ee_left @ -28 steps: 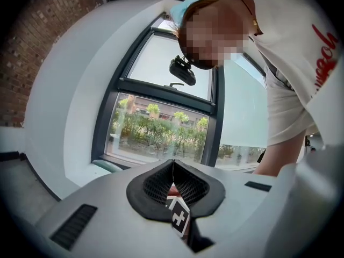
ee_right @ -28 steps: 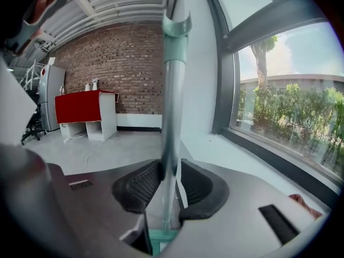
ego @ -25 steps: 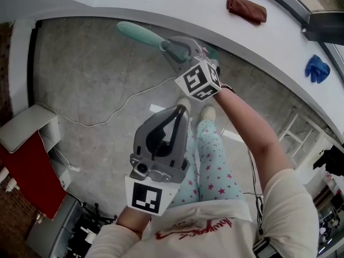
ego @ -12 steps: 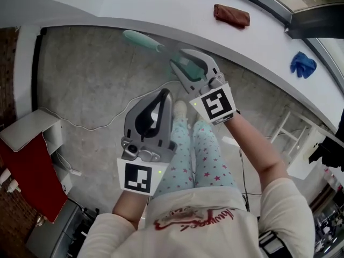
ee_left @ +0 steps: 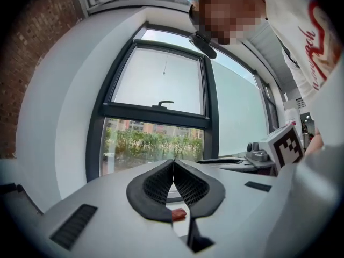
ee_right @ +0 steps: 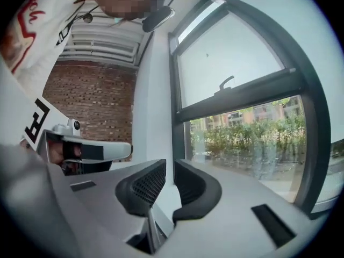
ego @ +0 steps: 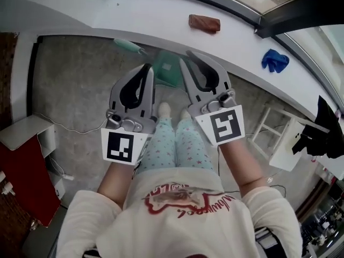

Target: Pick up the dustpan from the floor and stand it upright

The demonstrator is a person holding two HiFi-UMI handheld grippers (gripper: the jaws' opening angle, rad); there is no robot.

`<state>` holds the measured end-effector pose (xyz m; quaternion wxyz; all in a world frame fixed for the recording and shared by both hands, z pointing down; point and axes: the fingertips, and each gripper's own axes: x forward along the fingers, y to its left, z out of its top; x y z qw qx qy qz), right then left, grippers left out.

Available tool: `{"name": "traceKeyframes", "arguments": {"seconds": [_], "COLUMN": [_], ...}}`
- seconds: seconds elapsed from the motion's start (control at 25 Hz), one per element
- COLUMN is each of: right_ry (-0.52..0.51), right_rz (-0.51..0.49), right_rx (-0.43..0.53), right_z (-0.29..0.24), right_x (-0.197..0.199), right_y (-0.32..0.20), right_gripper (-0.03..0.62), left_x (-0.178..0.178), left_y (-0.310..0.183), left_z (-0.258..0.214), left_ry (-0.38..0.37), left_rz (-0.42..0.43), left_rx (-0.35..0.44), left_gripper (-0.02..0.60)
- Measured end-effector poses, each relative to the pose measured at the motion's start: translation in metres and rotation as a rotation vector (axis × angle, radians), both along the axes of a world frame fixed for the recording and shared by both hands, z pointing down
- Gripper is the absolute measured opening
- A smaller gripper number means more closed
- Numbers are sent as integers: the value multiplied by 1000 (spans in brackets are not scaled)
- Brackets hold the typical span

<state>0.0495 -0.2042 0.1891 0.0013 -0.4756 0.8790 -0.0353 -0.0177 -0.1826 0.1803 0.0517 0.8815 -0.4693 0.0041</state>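
Higher than before, we are holding the left claw [ego: 147, 69] together and closing the empty right claw [ego: 185, 58] above the dustpan [ego: 167, 74] by the wall [ego: 64, 15].

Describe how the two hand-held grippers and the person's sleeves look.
The left hand-held gripper and the right hand-held gripper are both grey plastic. Each tapers to two curved jaws lined with black, grid-textured pads. Each carries a white cube with black square markers at its back end. The sleeves are cream, long and loose. The right gripper's jaws are closing, with nothing between them.
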Motion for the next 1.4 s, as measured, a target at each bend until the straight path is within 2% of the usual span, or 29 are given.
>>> {"name": "traceKeyframes", "arguments": {"seconds": [0.24, 0.44, 0.6, 0.76, 1.08, 1.24, 1.4], "right_ry": [-13, 68, -14, -22, 20, 27, 12], "right_rz": [90, 118, 129, 112, 54, 82, 103], "right_rx": [27, 45, 80, 79, 67, 77, 89], "right_z": [-71, -113, -142, -144, -122, -129, -139], "right_x": [40, 60, 68, 83, 104, 111, 102], "right_y": [38, 62, 79, 104, 126, 137, 158], "right_gripper": [36, 31, 26, 26, 25, 25, 25], "left_x": [53, 68, 75, 90, 102, 103, 100], "left_y": [25, 43, 58, 75, 95, 112, 133], "left_z": [-66, -103, -124, -140, -134, -140, -146], "left_ry": [61, 29, 7, -8, -3, -19, -7], "left_rz": [121, 184, 192, 181, 122, 154, 193], "left_rx": [27, 35, 73, 146, 146, 151, 156], "left_gripper": [20, 20, 20, 20, 20, 20, 20]}}
